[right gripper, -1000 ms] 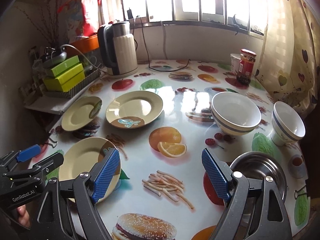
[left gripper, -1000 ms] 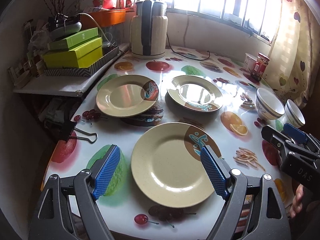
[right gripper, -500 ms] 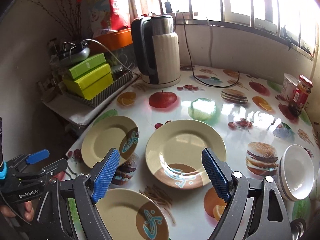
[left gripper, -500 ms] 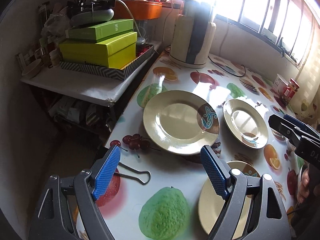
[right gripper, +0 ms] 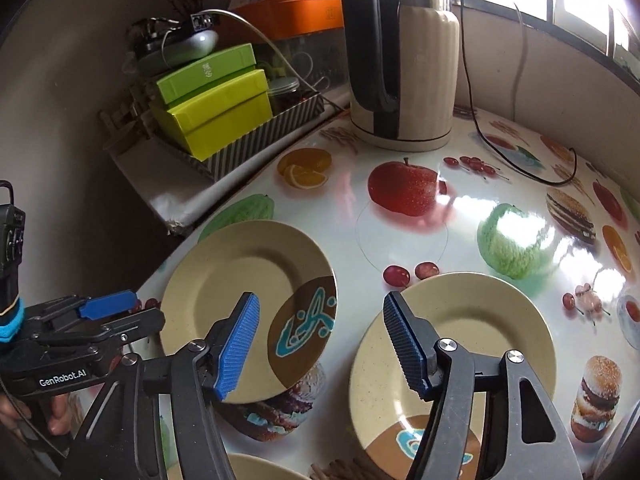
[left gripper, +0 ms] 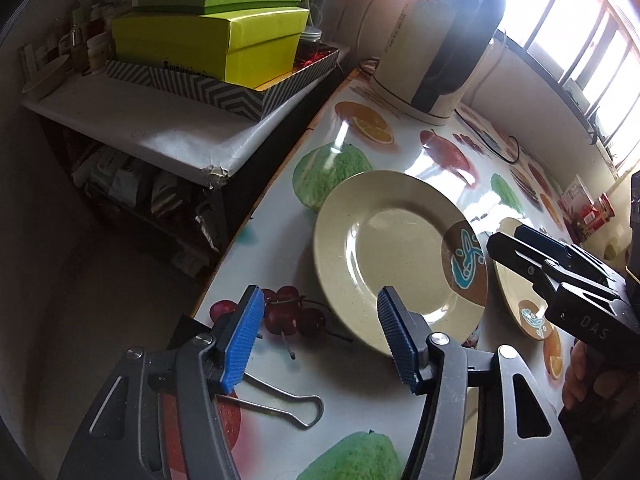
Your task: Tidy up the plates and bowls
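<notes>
I have swung both tools away from the near plate toward the far-left plate [left gripper: 384, 256] by the counter [left gripper: 400, 408] edge. My left tool [left gripper: 316, 344] and right tool [right gripper: 320, 348] gape wide, empty; I judge this plate gets lifted first.

Fruit-print table [right gripper: 460, 216]: plates [right gripper: 240, 276], kettle [right gripper: 404, 60], binder clip [left gripper: 280, 404].

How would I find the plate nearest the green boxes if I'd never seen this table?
Start at the tall kettle by the window, then come toward the table's edge beside the shelf holding the green boxes. The plate there lies flat on a printed green fruit, and unlike the neighbouring plate, its brown-and-blue patch faces right.
</notes>
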